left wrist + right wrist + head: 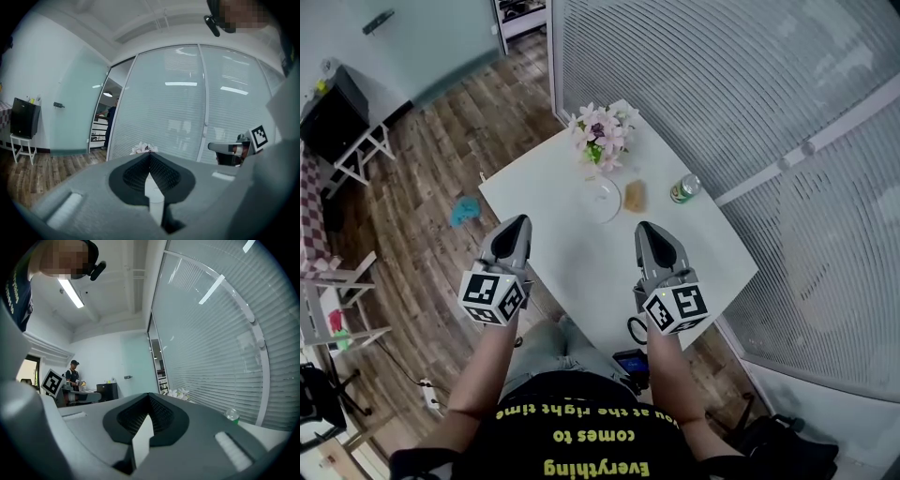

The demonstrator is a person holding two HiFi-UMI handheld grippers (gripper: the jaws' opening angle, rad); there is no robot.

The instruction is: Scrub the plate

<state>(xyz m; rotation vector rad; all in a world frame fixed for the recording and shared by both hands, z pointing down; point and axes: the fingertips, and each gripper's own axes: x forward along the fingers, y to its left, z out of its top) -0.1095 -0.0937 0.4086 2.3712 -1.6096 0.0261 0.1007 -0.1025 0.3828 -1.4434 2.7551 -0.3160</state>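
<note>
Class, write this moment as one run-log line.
left gripper: shut, empty | right gripper: shut, empty | plate: untouched on table | sponge: beside plate

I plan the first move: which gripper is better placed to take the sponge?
Right. The right gripper points almost straight at the sponge; the left gripper is farther off. Both are shut.

The head view faces steeply down on the white rectangular worktop (581, 258), while cameras on the left tool (520, 223) and right tool (645, 228) look level along their jaws, all sharing the pink-white flower bouquet (602, 136).
</note>
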